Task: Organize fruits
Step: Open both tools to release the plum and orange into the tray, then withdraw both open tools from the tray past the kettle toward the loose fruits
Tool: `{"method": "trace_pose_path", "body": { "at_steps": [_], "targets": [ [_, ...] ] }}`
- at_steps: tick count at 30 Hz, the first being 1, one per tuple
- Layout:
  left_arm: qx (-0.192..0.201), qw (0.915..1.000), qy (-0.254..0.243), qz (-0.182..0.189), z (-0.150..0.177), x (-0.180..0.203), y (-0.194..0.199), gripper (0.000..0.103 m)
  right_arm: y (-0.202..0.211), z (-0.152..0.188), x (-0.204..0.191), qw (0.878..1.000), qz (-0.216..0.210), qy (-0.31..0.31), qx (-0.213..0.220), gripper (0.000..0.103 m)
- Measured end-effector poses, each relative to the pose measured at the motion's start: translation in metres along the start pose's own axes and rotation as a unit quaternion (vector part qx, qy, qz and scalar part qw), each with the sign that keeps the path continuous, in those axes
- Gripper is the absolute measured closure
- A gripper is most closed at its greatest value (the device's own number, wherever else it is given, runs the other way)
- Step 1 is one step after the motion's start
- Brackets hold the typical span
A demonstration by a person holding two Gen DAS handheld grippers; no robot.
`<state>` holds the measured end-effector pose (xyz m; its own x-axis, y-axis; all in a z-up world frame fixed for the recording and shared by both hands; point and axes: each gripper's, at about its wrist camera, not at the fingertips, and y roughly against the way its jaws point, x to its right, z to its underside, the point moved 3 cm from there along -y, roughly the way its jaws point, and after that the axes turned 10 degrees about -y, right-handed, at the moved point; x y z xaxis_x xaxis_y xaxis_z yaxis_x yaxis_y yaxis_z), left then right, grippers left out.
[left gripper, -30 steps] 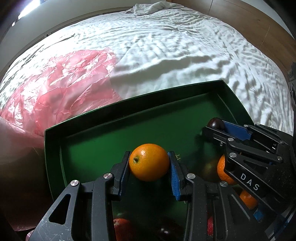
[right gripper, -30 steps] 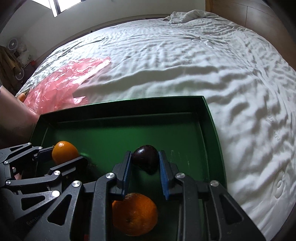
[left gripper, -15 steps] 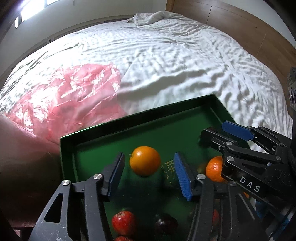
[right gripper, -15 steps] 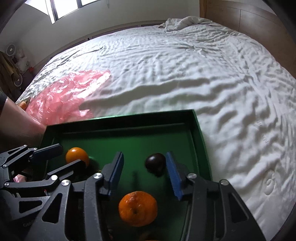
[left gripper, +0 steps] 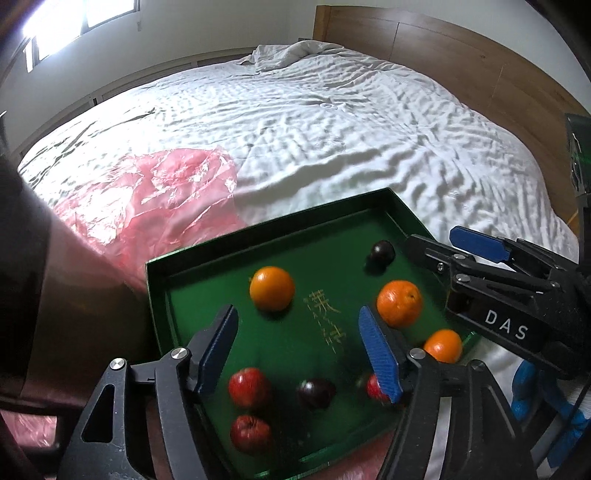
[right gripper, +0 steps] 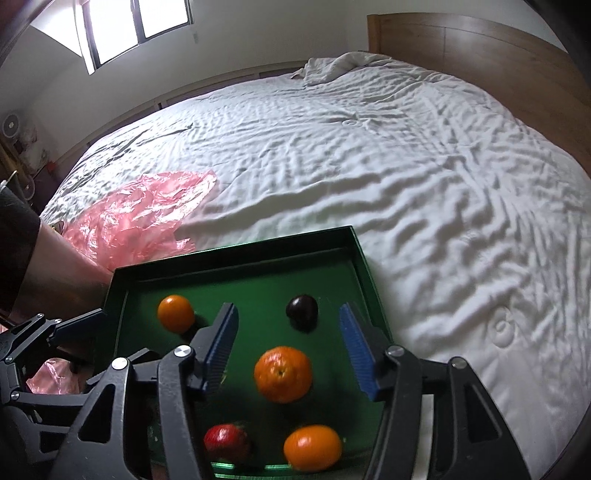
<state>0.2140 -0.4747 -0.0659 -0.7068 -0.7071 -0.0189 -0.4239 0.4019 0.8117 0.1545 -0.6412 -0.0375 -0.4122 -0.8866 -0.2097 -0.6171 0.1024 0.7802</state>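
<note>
**Fruits in the green tray, both grippers empty above it**

Fruits all sit loose on the floor of the green tray (left gripper: 155, 280), which lies on the white bed (left gripper: 332, 147).

Left wrist view:
- orange (left gripper: 272, 288) near the far left of the tray, just beyond the left gripper (left gripper: 299, 350)
- dark plum (left gripper: 381, 252) near the far right corner
- second orange (left gripper: 399, 303) right of centre, smaller orange (left gripper: 442, 345) at the near right edge
- two red apples (left gripper: 249, 387) (left gripper: 250, 432) near left, one behind the other
- another dark plum (left gripper: 314, 393) between the apples and a red fruit (left gripper: 373, 387) half hidden behind the right blue pad
- gold lettering (left gripper: 325, 317) on the tray floor, mid tray

Grippers:
- left gripper: jaws opening, nothing between the pads, no contact with any fruit
- right gripper (right gripper: 290, 350): jaws opening and spread wide, nothing pressed. The plum and the second orange show in the gap between the fingers but lie on the tray below.
- the right gripper's body enters the left view from the right, over the tray's right rim, and the left gripper's fingers show at the left edge of the right view

Around:
- crumpled pink plastic bag (left gripper: 147, 199) on the bed, touching the tray's far left side
- a person's forearm (right gripper: 55, 273) at the left edge of the right view
- wooden headboard (right gripper: 480, 48) behind the bed, window (right gripper: 129, 26) top left
</note>
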Motion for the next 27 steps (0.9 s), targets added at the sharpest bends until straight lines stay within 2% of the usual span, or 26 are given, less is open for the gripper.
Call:
{"method": "trace_pose_path", "body": {
  "at_steps": [6, 17, 27],
  "targets": [
    [0.008, 0.9997, -0.019, 0.011, 0.019, 0.01, 0.018, 0.04, 0.024, 0.014, -0.005, 1.0, 0.018, -0.004, 0.02, 0.0],
    [0.01, 0.998, -0.048, 0.038, 0.06, 0.017, 0.058, 0.04, 0.049, 0.06, -0.024, 0.999, 0.037, -0.013, 0.021, 0.0],
    [0.009, 0.9973, -0.06, 0.041, 0.099, 0.0, 0.082, 0.039, 0.061, 0.108, -0.053, 0.999, 0.042, -0.007, 0.012, 0.0]
  ]
}}
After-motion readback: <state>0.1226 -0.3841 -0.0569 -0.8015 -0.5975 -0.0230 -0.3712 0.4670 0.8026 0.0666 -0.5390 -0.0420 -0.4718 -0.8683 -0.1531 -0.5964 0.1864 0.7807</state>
